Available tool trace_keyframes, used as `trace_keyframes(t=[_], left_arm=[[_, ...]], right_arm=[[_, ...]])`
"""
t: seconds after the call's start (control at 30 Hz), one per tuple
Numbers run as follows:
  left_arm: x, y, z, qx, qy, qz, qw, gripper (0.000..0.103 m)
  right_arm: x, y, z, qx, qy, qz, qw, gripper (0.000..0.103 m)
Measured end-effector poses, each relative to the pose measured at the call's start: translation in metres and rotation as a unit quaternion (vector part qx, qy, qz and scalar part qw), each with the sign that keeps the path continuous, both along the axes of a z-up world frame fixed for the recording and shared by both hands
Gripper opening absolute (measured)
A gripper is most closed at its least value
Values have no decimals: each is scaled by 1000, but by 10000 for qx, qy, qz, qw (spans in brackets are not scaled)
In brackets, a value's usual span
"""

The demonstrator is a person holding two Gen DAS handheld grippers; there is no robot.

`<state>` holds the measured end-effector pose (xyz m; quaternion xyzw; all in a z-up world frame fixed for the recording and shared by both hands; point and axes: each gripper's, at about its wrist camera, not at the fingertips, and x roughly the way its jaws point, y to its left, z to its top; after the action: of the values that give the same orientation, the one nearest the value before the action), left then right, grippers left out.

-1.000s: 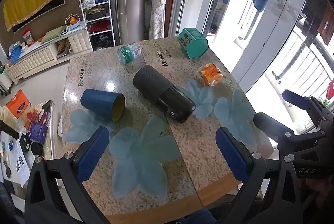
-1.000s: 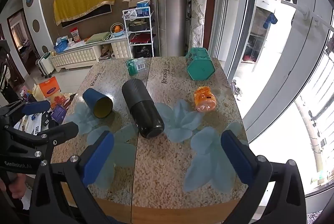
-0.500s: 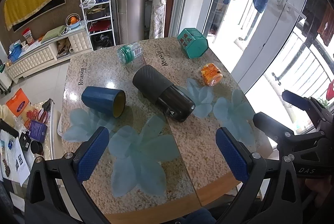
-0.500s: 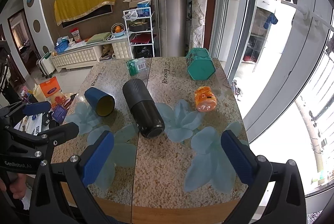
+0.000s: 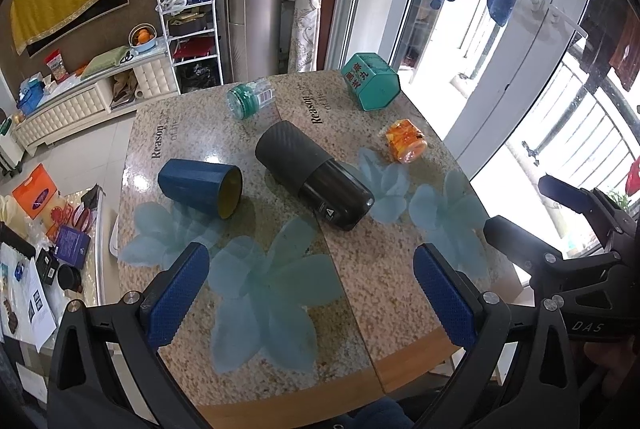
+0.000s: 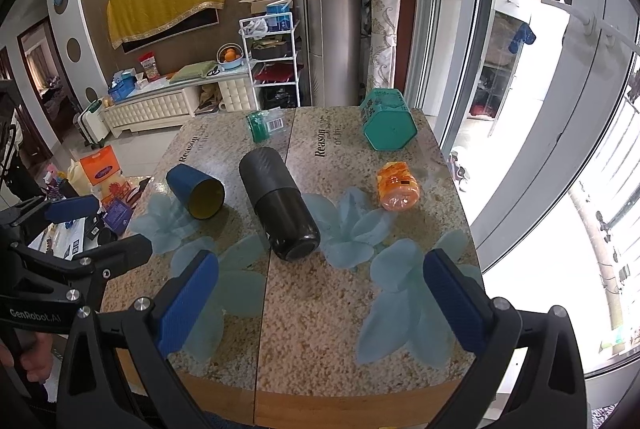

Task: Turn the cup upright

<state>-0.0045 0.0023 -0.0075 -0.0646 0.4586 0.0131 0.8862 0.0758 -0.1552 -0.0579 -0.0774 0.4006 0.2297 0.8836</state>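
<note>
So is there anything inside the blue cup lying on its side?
The blue ribbed cup shows a bare yellow interior through its mouth; its deepest part is shadowed, so unclear there.

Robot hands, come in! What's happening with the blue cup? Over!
Left gripper open, empty. Right gripper open, empty. Blue cup lying on its side on the table, untouched. Black flask lies beside it, not touching.

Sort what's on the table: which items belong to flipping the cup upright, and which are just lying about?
Job: blue cup lying on its side; open left gripper; open right gripper.

Lying about: black flask, orange jar, green tin, green-capped bottle.
</note>
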Motion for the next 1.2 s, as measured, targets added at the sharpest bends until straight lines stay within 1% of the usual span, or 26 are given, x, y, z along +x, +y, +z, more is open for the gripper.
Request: trace_keyframes(t=[0.37,0.43,0.57,0.7,0.73,0.8,0.87,1.0,1.07,1.1,1.2], left_arm=[[3,-4,0,22,4,-25,10000,103],[2,-4,1,33,-59,-55,10000,103],[3,-4,1,232,-212,-123,9994,103],[7,3,-2,220,-170,-185,9994,103],[8,6,-3,222,-135,-203,9995,103],[10,14,-7,111,-65,-254,9996,103],[13,24,-13,-97,6,-294,9995,103],[18,39,-24,-331,133,-424,9985,103],[19,51,-25,-715,87,-549,9959,103],[19,55,-24,-790,66,-540,9954,103],[24,73,-24,-746,61,-472,9961,103]], right_arm=[[1,-3,-1,18,35,-7,10000,103],[1,-3,-1,26,64,-1,10000,103],[1,-1,2,61,44,68,9999,103],[7,2,2,76,62,17,10000,103],[9,4,2,154,100,75,9998,103],[11,8,1,189,118,165,9996,103],[13,14,-1,152,149,223,9995,103],[21,29,-8,-108,274,221,9993,103],[26,33,-7,-190,334,200,9991,103],[30,39,-7,-267,361,205,9988,103],[43,53,-6,-453,408,242,9978,103]])
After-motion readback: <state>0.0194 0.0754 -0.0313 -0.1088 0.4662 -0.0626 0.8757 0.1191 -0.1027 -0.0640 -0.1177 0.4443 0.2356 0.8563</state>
